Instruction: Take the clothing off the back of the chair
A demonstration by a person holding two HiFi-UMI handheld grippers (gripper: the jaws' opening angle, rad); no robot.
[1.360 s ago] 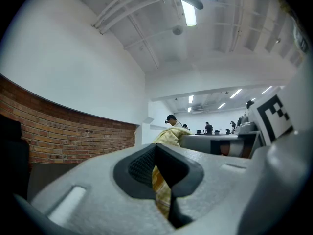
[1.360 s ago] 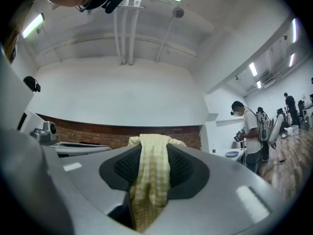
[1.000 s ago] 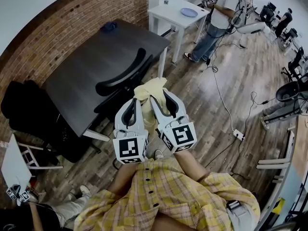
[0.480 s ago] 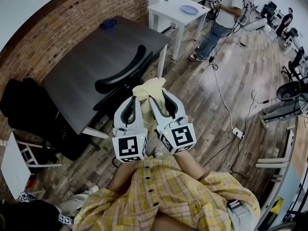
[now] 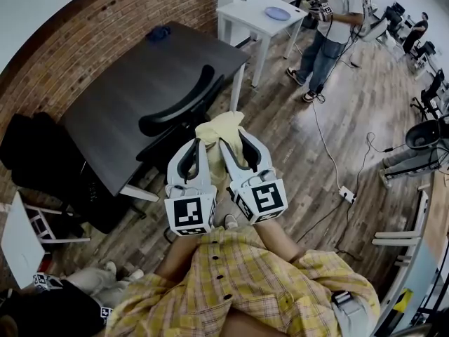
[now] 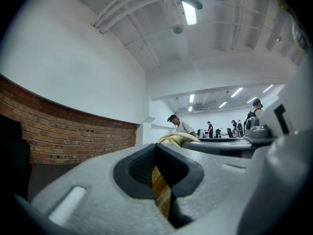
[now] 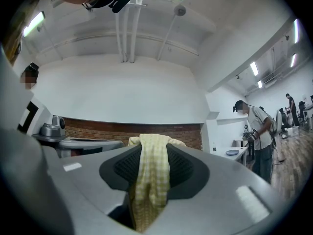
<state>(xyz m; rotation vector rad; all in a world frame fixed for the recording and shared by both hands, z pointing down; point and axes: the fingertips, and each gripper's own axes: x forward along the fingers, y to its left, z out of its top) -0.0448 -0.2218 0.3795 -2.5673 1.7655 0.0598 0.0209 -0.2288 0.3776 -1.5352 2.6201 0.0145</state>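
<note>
A pale yellow checked garment [image 5: 219, 128] hangs bunched between my two grippers, just right of the black chair back [image 5: 179, 107]. The head view does not show whether it still touches the chair. My left gripper [image 5: 196, 146] is shut on a fold of the yellow cloth [image 6: 161, 195], which is pinched between its dark pads [image 6: 142, 165]. My right gripper [image 5: 234, 142] is close beside it. It is shut on a wider strip of the checked cloth [image 7: 149, 190], which drapes over the top of its jaws. Both grippers point level, side by side.
The chair stands at a dark table [image 5: 133, 97] by the brick wall. Behind it is a white table [image 5: 256, 20] with a blue plate. A person [image 5: 326, 27] stands at the back. A cable [image 5: 326, 153] and a power strip [image 5: 347, 196] lie on the wooden floor. Black bags [image 5: 35, 160] sit at the left.
Both grippers and the garment have kept still. The standing person at the back has stepped to the right, and someone at the bottom left has shifted.
</note>
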